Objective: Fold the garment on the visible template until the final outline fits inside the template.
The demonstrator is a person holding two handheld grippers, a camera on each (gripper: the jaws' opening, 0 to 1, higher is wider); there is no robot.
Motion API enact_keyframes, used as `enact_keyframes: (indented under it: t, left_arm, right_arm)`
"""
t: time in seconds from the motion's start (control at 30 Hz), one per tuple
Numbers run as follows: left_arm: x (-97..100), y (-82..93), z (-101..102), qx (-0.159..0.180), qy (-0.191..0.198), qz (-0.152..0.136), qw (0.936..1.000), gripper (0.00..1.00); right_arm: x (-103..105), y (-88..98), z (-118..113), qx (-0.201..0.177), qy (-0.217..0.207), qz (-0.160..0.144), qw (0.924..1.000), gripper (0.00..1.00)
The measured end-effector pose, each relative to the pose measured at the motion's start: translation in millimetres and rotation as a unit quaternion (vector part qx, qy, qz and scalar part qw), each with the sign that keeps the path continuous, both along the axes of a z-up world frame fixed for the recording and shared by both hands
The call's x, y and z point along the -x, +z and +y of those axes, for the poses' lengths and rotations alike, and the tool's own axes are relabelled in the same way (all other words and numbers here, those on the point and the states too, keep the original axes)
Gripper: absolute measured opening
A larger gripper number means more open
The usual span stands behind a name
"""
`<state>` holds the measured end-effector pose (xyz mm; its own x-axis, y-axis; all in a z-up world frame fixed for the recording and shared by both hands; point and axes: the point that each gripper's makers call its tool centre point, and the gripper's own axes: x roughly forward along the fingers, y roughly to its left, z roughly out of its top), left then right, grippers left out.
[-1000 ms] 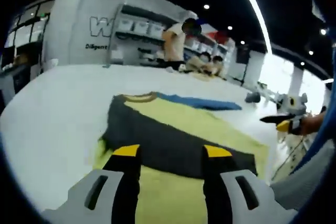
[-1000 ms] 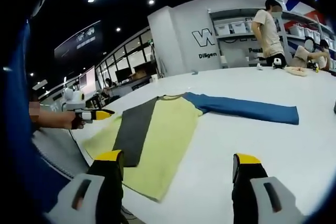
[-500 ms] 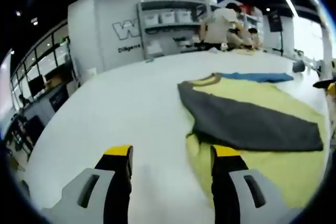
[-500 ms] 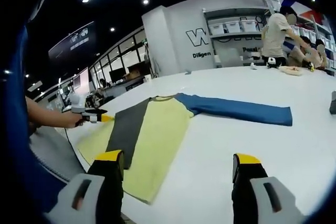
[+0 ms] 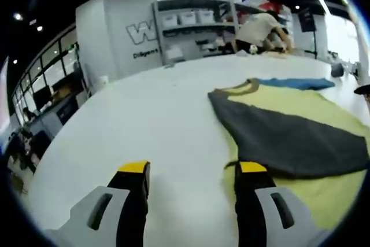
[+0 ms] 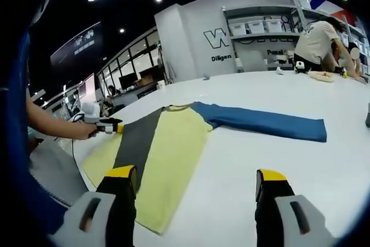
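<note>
A yellow garment (image 6: pixel 173 154) lies flat on the white table (image 6: pixel 277 166), a dark grey sleeve (image 6: pixel 136 143) folded across it and a blue sleeve (image 6: pixel 266 122) stretched out to the right. In the left gripper view the garment (image 5: pixel 324 183) and its grey sleeve (image 5: pixel 283 137) lie to the right. My left gripper (image 5: pixel 193 172) is open above bare table, its right jaw by the garment's edge. It also appears in the right gripper view as the left gripper (image 6: pixel 110 125), held by a hand. My right gripper (image 6: pixel 196 177) stands open over the garment's near edge.
Two people (image 6: pixel 315 41) work at the table's far side. Shelves with white bins (image 5: pixel 185 21) stand along the back wall. The table's edge (image 6: pixel 63 172) runs close on the left of the right gripper view.
The left gripper view has swung left, off the garment and over bare table. The right gripper view has barely shifted. The garment lies as before.
</note>
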<state>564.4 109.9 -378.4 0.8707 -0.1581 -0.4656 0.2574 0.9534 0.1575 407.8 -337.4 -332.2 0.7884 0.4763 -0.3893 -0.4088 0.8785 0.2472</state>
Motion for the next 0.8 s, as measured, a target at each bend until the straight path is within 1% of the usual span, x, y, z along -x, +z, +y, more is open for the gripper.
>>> enact_keyframes:
  t: [0.07,0.1,0.13,0.17,0.3,0.4,0.5,0.57,0.7,0.8]
  left_arm:
    - [1.1,-2.3,4,0.006,0.006,0.004,1.0000,0.60]
    - [1.5,-2.5,5,0.015,0.011,0.006,0.9998,0.61]
    - [1.3,-3.3,10,0.016,0.015,0.006,0.9997,0.62]
    - [1.2,-3.5,12,0.016,0.015,0.006,0.9997,0.63]
    - [2.4,-3.7,7,0.017,0.006,0.008,0.9998,0.60]
    - [2.9,-4.7,8,0.016,0.007,0.009,0.9998,0.59]
    - [7.7,-6.0,3,0.031,0.002,0.017,0.9994,0.53]
    - [10.3,-5.6,1,0.028,-0.003,0.017,0.9995,0.51]
    - [14.4,-6.7,10,0.025,0.005,0.023,0.9994,0.55]
    - [21.4,-6.6,21,0.023,0.024,0.029,0.9990,0.59]
  right_arm:
    - [0,-1.6,0,0.001,0.000,0.001,1.0000,0.85]
    - [-1,-2.5,-1,0.001,0.000,0.002,1.0000,0.85]
    - [-1,-3.5,-1,0.000,0.000,0.003,1.0000,0.85]
    - [0,-3.5,0,0.000,0.000,0.004,1.0000,0.85]
    - [0,-3.9,3,-0.002,0.000,0.005,1.0000,0.85]
    - [-1,-2.3,4,-0.003,0.000,0.002,1.0000,0.85]
    - [-1,0.6,5,-0.003,0.001,-0.002,1.0000,0.85]
    - [-1,2.6,4,-0.001,0.000,-0.004,1.0000,0.84]
    - [1,7.7,3,-0.003,-0.004,-0.012,0.9999,0.84]
    - [5,9.7,2,-0.004,-0.006,-0.017,0.9998,0.84]
